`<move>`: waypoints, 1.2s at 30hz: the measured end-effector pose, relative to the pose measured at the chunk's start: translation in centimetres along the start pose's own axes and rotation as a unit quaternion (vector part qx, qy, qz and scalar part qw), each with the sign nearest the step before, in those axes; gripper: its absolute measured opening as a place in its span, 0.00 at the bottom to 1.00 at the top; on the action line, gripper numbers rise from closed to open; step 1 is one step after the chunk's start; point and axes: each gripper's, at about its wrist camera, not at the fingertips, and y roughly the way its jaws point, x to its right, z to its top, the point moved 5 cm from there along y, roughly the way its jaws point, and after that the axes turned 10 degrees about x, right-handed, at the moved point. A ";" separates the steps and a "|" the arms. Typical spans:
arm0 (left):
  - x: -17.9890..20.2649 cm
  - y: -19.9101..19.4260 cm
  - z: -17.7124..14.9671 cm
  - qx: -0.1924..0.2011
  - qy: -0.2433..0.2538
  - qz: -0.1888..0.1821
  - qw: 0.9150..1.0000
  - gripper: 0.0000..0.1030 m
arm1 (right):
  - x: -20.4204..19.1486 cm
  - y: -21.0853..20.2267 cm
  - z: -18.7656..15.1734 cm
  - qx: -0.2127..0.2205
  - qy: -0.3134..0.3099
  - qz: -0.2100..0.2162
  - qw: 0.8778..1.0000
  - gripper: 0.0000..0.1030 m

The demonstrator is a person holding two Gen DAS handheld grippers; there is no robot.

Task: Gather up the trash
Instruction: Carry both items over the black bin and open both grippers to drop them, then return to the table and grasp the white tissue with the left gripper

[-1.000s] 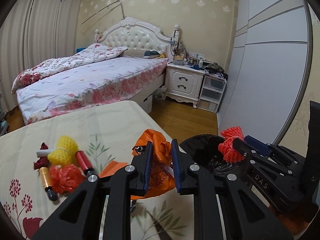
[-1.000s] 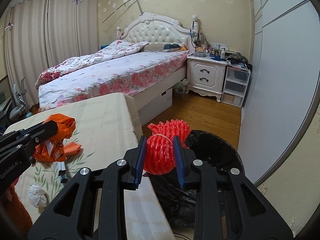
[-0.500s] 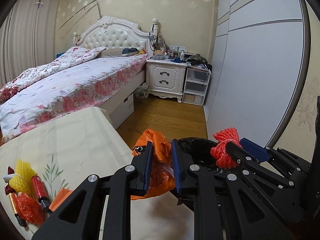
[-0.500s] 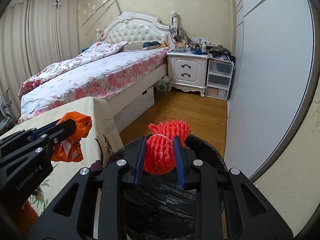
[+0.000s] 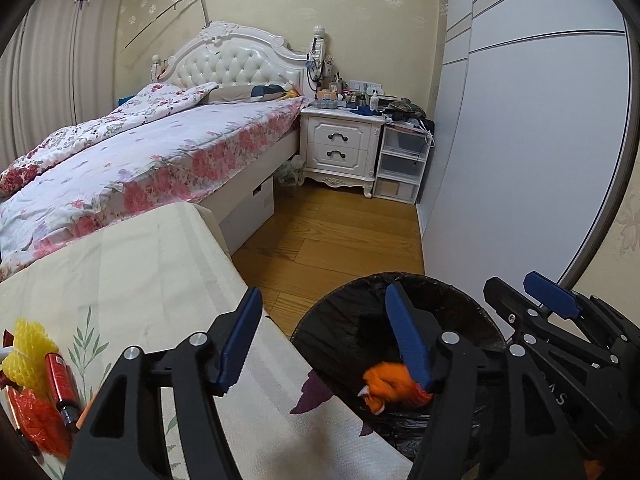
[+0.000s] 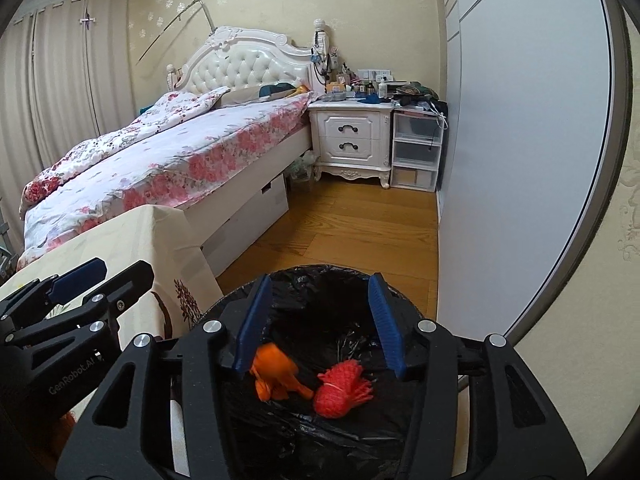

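Trash is lying in the round bin (image 5: 460, 312), whose glossy, crinkled black liner is showing in both views. In the left wrist view, the left tongs (image 5: 324, 344) are hanging over the gap between the desk (image 5: 160, 272) and the bin; their jaws are opening, with ribbed blue pads on matte black arms, and nothing is sitting between them. A crumpled orange plastic bag (image 5: 386, 390) is lying inside the liner, partly hidden behind the right-hand pad. On the desk, draped in a cream cloth printed with green leaves and dark red flowers, more litter is waiting at the left edge: a yellow foam net (image 5: 28, 354) with a bumpy mesh, a glossy red cylinder (image 5: 60, 386) with a black cap, and an orange-red foam net (image 5: 40, 426) beside it. The right tongs (image 5: 524, 296) are reaching in from the right, above the bin's rim.

In the right wrist view, the right tongs (image 6: 320, 324) are pointing down into the bin (image 6: 316, 276), jaws opening and gripping nothing. Below them, on the wrinkled liner, the orange bag (image 6: 274, 372) and a red foam net (image 6: 342, 390), ribbed and tied so one end is fanning out, are resting just beside each other. The left tongs (image 6: 108, 276) are showing at the left, over the desk's corner (image 6: 152, 240).
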 end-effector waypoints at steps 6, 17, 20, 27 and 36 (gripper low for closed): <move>-1.1 -0.6 0.3 0.002 -0.004 0.018 1.000 0.67 | 0.0 -0.4 0.1 0.004 -0.005 -0.006 1.000 0.54; -3.5 -4.5 -0.9 -0.021 -0.014 0.066 0.998 0.69 | -1.5 -2.2 -0.7 -0.008 -0.012 0.012 1.000 0.59; -4.0 -6.3 -1.9 -0.028 -0.015 0.078 0.996 0.70 | -2.2 -3.5 -1.3 -0.017 -0.008 0.031 0.999 0.59; -5.3 -10.4 -3.9 -0.034 -0.031 0.105 0.993 0.70 | -4.5 -7.3 -3.1 -0.024 -0.029 0.065 0.997 0.59; -6.6 -14.6 -6.6 -0.038 -0.040 0.139 0.989 0.71 | -6.1 -11.3 -5.7 -0.036 -0.052 0.094 0.994 0.60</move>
